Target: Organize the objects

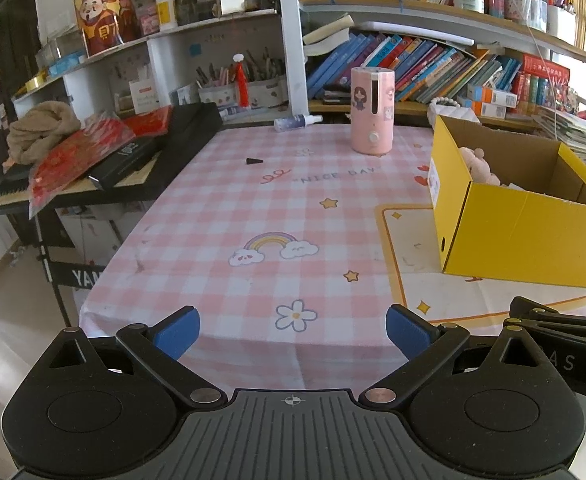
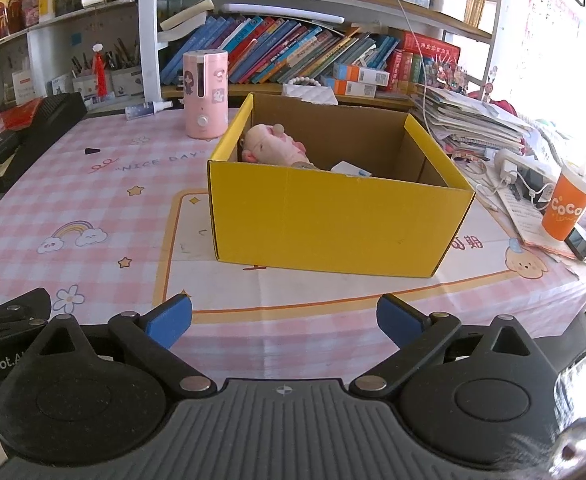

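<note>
Your yellow cardboard box (image 2: 333,216) sits open on the tabletop (image 2: 93,208), light and stiff-walled; take it by a rim if you move it. Behind it stands the pink humidifier (image 2: 206,94), likely smooth and top-heavy, so grip it low around the body. The pink plush toy (image 2: 273,146) already lies inside the box. Your left gripper (image 1: 293,332) and right gripper (image 2: 284,320) hover spread wide, their fingers (image 2: 169,320) touching nothing.

The open yellow cardboard box (image 1: 521,236) runs off the left wrist view's right edge. Its near wall hides most of the pink plush toy (image 2: 271,146) and a white-and-blue item (image 2: 351,169) too covered to identify. The small black wedge-shaped piece (image 1: 254,161) is too small to identify.
</note>
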Action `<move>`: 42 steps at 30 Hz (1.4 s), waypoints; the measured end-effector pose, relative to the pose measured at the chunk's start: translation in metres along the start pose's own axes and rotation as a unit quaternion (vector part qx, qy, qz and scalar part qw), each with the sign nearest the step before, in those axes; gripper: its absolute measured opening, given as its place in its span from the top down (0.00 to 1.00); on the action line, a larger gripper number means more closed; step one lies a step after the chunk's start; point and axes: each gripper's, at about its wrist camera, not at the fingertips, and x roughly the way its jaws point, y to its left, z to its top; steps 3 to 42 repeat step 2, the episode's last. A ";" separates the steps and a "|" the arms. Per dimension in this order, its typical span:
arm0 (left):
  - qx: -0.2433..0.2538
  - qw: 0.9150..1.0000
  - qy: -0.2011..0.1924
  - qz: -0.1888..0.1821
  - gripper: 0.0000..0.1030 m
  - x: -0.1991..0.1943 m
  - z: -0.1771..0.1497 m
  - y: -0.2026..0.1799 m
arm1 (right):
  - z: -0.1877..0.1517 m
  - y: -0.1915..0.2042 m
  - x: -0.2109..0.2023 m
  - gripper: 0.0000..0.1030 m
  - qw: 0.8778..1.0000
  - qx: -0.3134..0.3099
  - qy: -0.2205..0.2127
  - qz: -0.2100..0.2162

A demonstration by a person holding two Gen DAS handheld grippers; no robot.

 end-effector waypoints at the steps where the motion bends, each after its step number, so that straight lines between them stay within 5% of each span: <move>1: 0.000 1.000 0.000 0.000 0.02 0.000 0.000 0.000 | 0.000 0.000 0.000 0.02 1.000 0.000 0.000 0.000; 42: 0.000 1.000 0.001 -0.001 0.02 0.000 0.000 0.000 | 0.000 0.000 0.000 0.02 1.000 0.000 0.000 0.000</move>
